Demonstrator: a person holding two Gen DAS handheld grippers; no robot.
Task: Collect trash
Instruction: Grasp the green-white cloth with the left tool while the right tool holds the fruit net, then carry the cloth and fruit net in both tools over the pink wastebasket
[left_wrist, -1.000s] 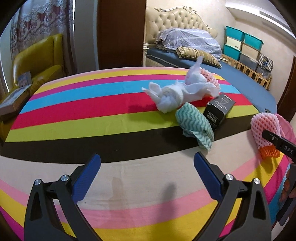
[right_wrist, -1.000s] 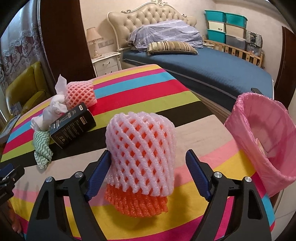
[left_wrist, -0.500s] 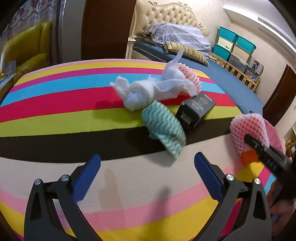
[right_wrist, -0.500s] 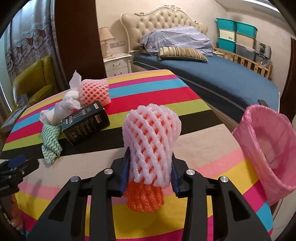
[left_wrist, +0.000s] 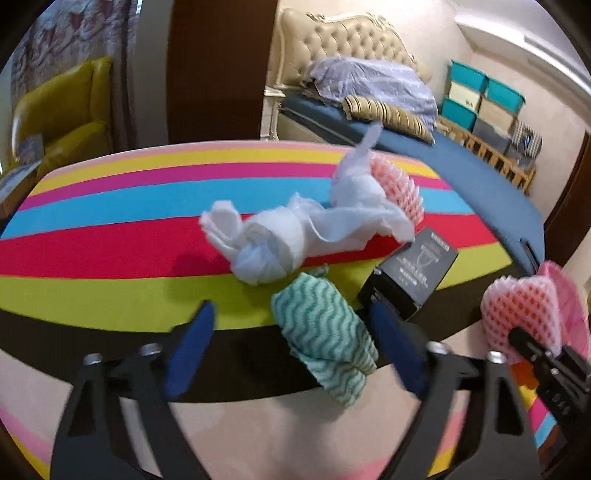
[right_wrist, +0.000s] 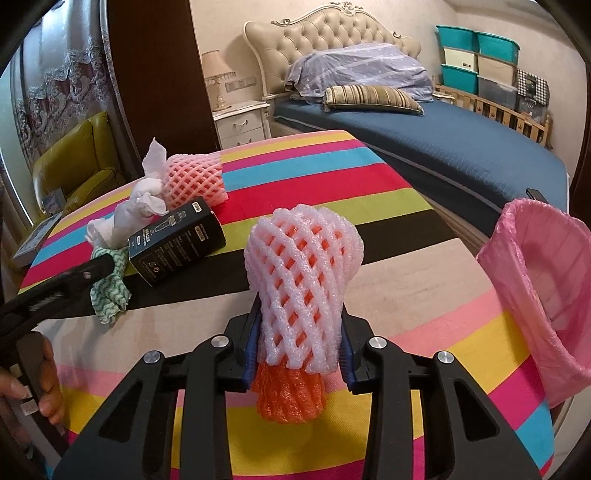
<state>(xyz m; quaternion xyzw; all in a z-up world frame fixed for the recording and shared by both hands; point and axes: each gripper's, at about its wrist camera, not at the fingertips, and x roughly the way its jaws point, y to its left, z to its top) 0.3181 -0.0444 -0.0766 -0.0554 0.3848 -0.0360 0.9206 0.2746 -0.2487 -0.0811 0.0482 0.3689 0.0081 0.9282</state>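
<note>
Both wrist cameras look steeply down along their tongs, close over the striped worktop; both views share the black box and the bed.

A blue-covered bed with a tufted headboard stands behind the striped table. A yellow armchair sits left; teal storage bins are stacked right.

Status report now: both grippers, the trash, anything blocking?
Right gripper shut on foam net. Left gripper closing around green cloth, pads not touching. Black box close beside cloth. Pink bin unobstructed.
</note>
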